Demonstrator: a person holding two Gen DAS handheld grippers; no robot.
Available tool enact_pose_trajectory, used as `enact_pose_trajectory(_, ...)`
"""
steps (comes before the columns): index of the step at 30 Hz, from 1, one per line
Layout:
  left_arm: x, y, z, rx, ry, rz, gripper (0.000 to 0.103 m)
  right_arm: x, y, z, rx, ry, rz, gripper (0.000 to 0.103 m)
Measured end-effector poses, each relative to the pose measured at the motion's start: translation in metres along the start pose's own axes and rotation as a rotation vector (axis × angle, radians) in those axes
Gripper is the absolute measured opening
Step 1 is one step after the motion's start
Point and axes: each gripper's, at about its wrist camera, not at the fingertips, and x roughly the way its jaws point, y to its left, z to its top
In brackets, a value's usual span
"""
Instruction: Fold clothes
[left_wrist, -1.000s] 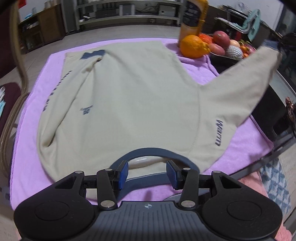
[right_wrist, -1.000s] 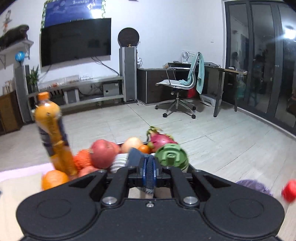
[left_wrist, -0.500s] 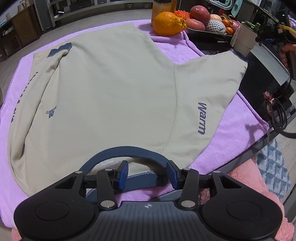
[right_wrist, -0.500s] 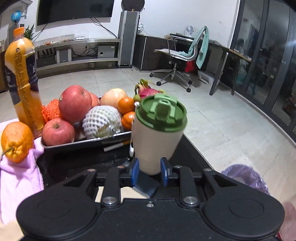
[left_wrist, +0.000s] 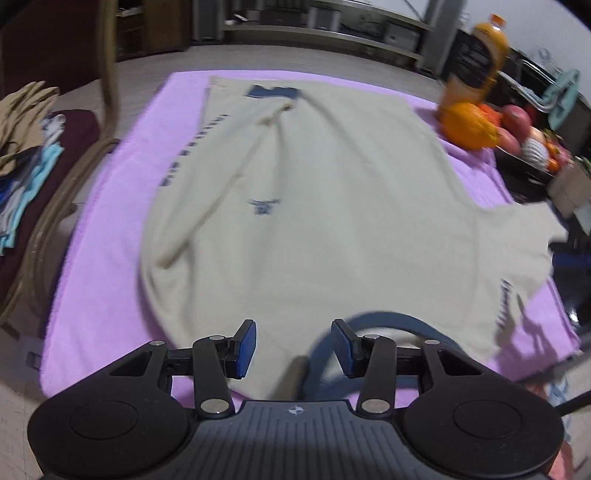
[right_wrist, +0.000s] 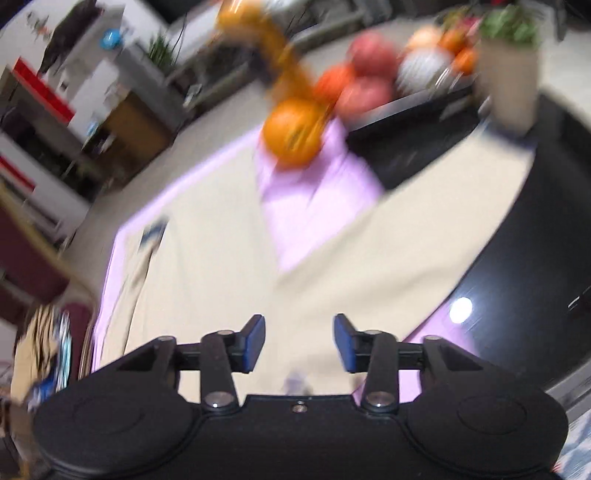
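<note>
Towel (left_wrist: 110, 229): purple — spread over the table
Orange (left_wrist: 466, 124): beside juice bottle (left_wrist: 476, 62)
Tray (left_wrist: 524, 162): holds fruit

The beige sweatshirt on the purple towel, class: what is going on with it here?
A person with a gripper in each hand is folding clothes. The beige sweatshirt lies flat on the purple towel, one sleeve folded across it, the other sleeve spread out. The left gripper and right gripper are both open above it, gripping nothing.

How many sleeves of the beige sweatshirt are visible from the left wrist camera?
2: the left sleeve lies folded over the body; the right sleeve stretches out toward the table's dark edge.
</note>
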Motion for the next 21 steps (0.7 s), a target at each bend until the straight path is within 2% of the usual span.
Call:
enact_pose_trajectory(4, 0.032, -0.007, 0.004, 0.069, -0.012, 0.079, 0.037, 0.056, 0.038, -0.034, -0.076, 0.037, -0.045, 0.024)
enact_pose_trajectory(7, 0.049, -0.01, -0.012, 0.139, 0.063, 0.102, 0.039, 0.079, 0.065, -0.068, -0.26, 0.102, -0.149, 0.024)
enact_pose_trajectory(8, 0.043, -0.009, -0.019, 0.158, 0.048, 0.105, 0.039, 0.075, 0.067, -0.076, -0.298, 0.122, -0.163, 0.025)
enact_pose_trajectory(12, 0.017, 0.007, -0.038, 0.173, 0.096, 0.063, 0.039, 0.053, 0.068, -0.105, -0.412, 0.197, -0.197, 0.027)
enact_pose_trajectory(13, 0.011, 0.011, -0.043, 0.171, 0.106, 0.053, 0.038, 0.046, 0.066, -0.106, -0.401, 0.207, -0.206, 0.027)
enact_pose_trajectory(15, -0.002, 0.022, -0.051, 0.132, 0.11, 0.032, 0.035, 0.03, 0.067, -0.106, -0.378, 0.189, -0.2, 0.027)
enact_pose_trajectory(18, -0.026, 0.038, -0.053, 0.062, 0.044, -0.001, 0.035, 0.006, 0.076, -0.103, -0.351, 0.127, -0.133, 0.027)
enact_pose_trajectory(19, -0.031, 0.041, -0.05, 0.041, 0.022, -0.006, 0.035, 0.0, 0.081, -0.102, -0.345, 0.104, -0.114, 0.024)
enact_pose_trajectory(20, -0.036, 0.045, -0.047, 0.02, 0.001, -0.01, 0.035, -0.002, 0.086, -0.1, -0.349, 0.089, -0.095, 0.012)
enact_pose_trajectory(21, -0.04, 0.048, -0.045, 0.004, -0.016, -0.014, 0.035, -0.002, 0.092, -0.098, -0.356, 0.077, -0.076, 0.007)
